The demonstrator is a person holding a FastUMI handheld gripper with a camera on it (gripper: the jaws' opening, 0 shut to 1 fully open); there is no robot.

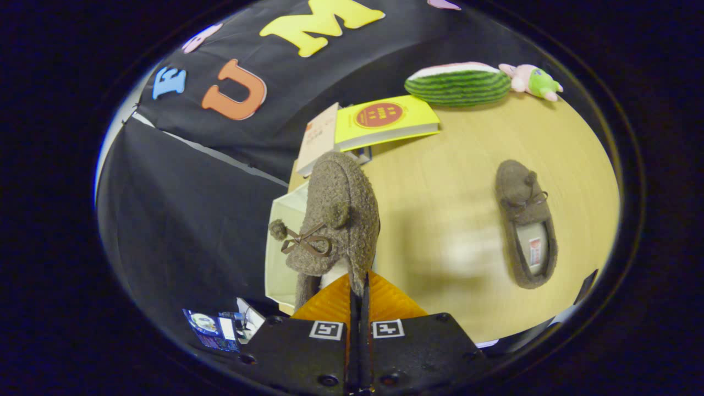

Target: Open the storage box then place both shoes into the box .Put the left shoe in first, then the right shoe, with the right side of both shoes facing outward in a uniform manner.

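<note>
My gripper is shut on the heel rim of a fuzzy brown shoe with a bow and pompoms. The shoe hangs from the fingers, toe pointing away, tilted on its side. It hovers over the pale storage box, which stands at the table's left edge just beyond the fingers and looks open, partly hidden by the shoe. The second brown shoe lies flat on the wooden table to the right, toe pointing away, its white insole showing.
A yellow book and a pale book lie beyond the box. A watermelon plush and a pink-green plush toy sit at the table's far side. Small blue cards lie low at the left.
</note>
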